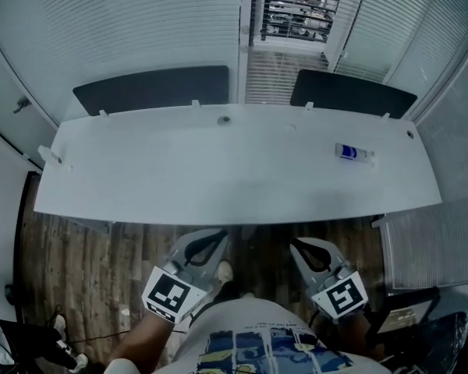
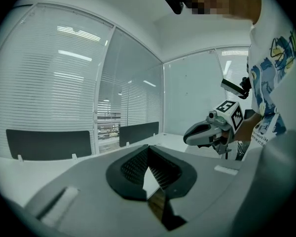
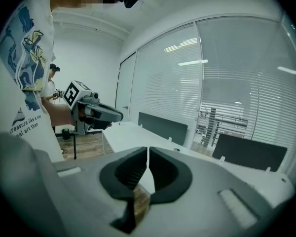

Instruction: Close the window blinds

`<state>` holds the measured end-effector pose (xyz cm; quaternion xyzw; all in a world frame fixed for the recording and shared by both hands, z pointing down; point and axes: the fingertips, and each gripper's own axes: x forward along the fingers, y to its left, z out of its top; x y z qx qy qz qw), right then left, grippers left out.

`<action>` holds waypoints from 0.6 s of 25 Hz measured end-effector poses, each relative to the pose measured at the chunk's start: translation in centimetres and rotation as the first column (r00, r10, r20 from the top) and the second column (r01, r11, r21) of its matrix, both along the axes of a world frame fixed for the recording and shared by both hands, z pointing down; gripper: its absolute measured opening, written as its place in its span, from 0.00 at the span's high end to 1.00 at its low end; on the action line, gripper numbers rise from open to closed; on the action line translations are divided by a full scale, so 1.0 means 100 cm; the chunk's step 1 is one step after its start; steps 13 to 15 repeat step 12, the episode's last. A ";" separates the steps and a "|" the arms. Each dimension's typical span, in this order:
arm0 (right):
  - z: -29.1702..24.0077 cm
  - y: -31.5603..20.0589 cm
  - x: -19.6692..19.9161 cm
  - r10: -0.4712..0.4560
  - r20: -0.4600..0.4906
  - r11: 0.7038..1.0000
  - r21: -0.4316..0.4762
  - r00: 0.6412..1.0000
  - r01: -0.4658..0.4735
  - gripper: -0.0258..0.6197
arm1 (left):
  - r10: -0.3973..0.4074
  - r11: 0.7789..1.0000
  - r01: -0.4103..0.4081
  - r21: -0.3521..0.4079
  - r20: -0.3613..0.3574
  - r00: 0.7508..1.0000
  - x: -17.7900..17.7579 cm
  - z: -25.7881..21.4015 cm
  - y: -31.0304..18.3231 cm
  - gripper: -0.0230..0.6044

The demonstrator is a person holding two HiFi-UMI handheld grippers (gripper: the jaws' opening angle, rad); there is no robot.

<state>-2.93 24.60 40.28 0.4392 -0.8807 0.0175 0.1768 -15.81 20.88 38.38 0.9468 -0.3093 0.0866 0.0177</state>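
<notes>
Hovering short of the bench point(image 1: 218, 178), the left hand-held gripper point(image 1: 218, 238) and the right hand-held gripper point(image 1: 299, 245) are both closed on nothing. Beyond the bench, the middle window blinds point(image 1: 292, 14) are see-through. I'd reach between the dark screens point(image 1: 152, 88), parting the jaws first.

Small print on white shirt point(image 3: 24, 125), too blurred to read

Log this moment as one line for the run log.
left gripper: shut, empty | right gripper: shut, empty | both short of desk | middle blinds: partly open
</notes>
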 end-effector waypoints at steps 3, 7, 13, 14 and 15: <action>0.004 0.011 0.005 -0.007 -0.014 1.000 0.006 1.000 0.007 0.94 | -0.009 1.000 0.009 -0.004 0.005 1.000 0.002 0.004 0.013 0.96; 0.007 0.018 0.004 -0.017 0.004 1.000 -0.005 1.000 0.017 0.94 | -0.023 1.000 0.023 -0.012 0.008 1.000 0.002 0.007 0.019 0.96; 0.004 0.041 0.010 -0.021 0.006 1.000 -0.013 1.000 0.021 0.94 | -0.029 0.999 0.029 -0.014 0.014 0.999 0.007 0.004 0.043 0.96; 0.004 0.041 0.010 -0.021 0.006 1.000 -0.013 1.000 0.021 0.94 | -0.029 0.999 0.029 -0.014 0.014 0.999 0.007 0.004 0.043 0.96; 0.004 0.041 0.010 -0.021 0.006 1.000 -0.013 1.000 0.021 0.94 | -0.029 0.999 0.029 -0.014 0.014 0.999 0.007 0.004 0.043 0.96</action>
